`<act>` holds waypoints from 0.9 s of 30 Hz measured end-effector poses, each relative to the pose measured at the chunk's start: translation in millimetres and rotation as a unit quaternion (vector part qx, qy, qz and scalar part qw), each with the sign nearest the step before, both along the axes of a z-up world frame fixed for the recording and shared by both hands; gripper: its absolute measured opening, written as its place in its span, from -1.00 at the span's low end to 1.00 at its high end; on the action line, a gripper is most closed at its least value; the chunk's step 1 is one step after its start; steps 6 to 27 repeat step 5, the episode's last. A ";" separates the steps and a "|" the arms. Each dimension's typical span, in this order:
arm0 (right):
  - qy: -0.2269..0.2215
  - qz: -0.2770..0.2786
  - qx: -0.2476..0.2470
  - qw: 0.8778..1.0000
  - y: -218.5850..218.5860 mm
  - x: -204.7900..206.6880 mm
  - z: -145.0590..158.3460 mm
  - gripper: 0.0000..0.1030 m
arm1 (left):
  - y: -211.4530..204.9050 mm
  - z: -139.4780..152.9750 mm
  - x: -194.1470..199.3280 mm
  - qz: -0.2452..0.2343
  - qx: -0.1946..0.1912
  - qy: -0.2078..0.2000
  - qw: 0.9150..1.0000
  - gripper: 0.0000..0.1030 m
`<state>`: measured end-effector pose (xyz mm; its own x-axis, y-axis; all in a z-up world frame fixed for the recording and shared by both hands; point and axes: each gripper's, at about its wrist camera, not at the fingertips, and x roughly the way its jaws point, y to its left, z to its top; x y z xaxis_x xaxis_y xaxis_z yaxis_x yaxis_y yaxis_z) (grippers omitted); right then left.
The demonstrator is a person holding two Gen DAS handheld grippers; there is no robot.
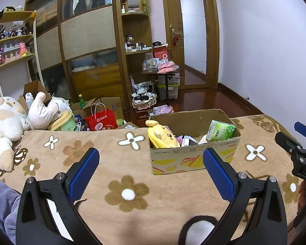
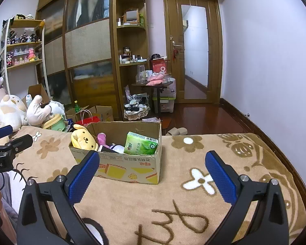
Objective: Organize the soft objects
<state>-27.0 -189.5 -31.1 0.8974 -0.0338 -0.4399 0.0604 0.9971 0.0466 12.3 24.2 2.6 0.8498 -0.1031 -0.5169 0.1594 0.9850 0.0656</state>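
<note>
A cardboard box [image 1: 193,159] stands on the beige flowered blanket [image 1: 132,194]. In it are a yellow dog plush [image 1: 162,135], a green tissue pack [image 1: 222,130] and other small soft items. In the right wrist view the box [image 2: 128,167], plush [image 2: 83,138] and tissue pack [image 2: 141,144] show too. My left gripper [image 1: 151,165] is open and empty, short of the box. My right gripper [image 2: 153,167] is open and empty, just right of the box. Each gripper shows at the edge of the other's view.
A pile of large white and pink plush toys [image 1: 16,118] lies at the blanket's left end. Beyond the bed are a red paper bag [image 1: 101,120], open boxes, a wardrobe [image 1: 87,40], shelves and a door [image 1: 193,38]. A wall runs along the right.
</note>
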 end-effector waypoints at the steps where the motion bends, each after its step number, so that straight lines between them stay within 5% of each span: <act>1: 0.000 0.000 0.000 1.000 -0.1 -0.1 -0.1 1.00 | 0.4 0.1 -0.1 -0.001 0.000 0.001 1.000 0.95; 27: 0.000 0.000 0.000 1.000 -0.3 0.2 0.1 1.00 | 0.6 0.5 0.2 -0.002 0.000 0.001 1.000 0.95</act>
